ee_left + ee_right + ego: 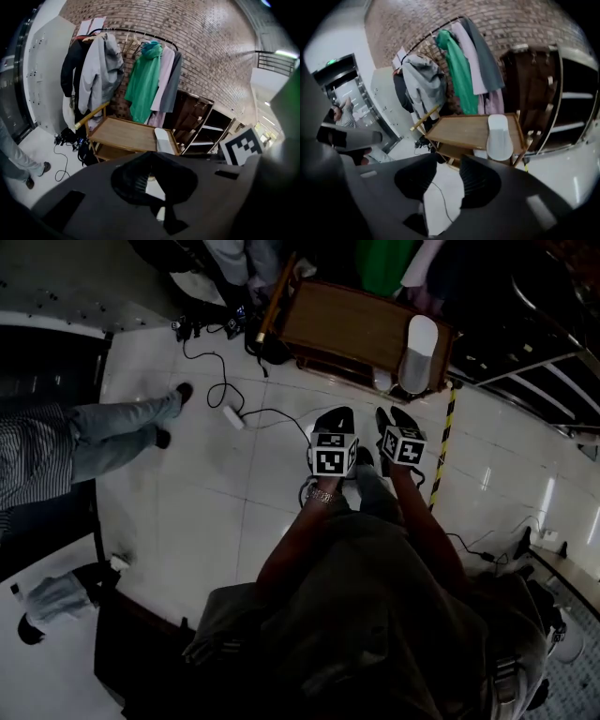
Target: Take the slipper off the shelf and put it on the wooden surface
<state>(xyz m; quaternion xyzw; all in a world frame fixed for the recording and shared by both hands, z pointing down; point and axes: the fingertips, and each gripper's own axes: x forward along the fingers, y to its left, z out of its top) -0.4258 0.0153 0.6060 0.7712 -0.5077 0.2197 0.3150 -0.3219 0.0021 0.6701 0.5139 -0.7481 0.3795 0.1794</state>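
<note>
Grippers: left gripper [150,154] had its jaws drawn together at the tips with nothing between them; right gripper [449,161] had its jaws partly apart, only bare floor showing in the gap. Both hung side by side, well apart from the table.
Slipper: white slipper [499,137] lay flat on the wooden table [461,130], along its three o'clock edge, toe pointing away from the person.
Progress: judged from how it lay, the slipper was already off the shelf and set down, with neither gripper on it; nothing of the task seemed left but to stand back.
Surface: a low table with a plain brown top, a lower tier beneath it and nothing on it besides the slipper; in the head view it stood at twelve o'clock from the grippers.
Shelf: dark shelving [572,108] stood at two o'clock, just beside the table.
Room: white tiled floor [234,484] with a black cable [220,390] trailing at eleven o'clock; a clothes rail [136,33] hung with coats, one of them green, stood behind the table against a brick wall [211,42]; a bystander's legs [122,427] were at nine o'clock.
</note>
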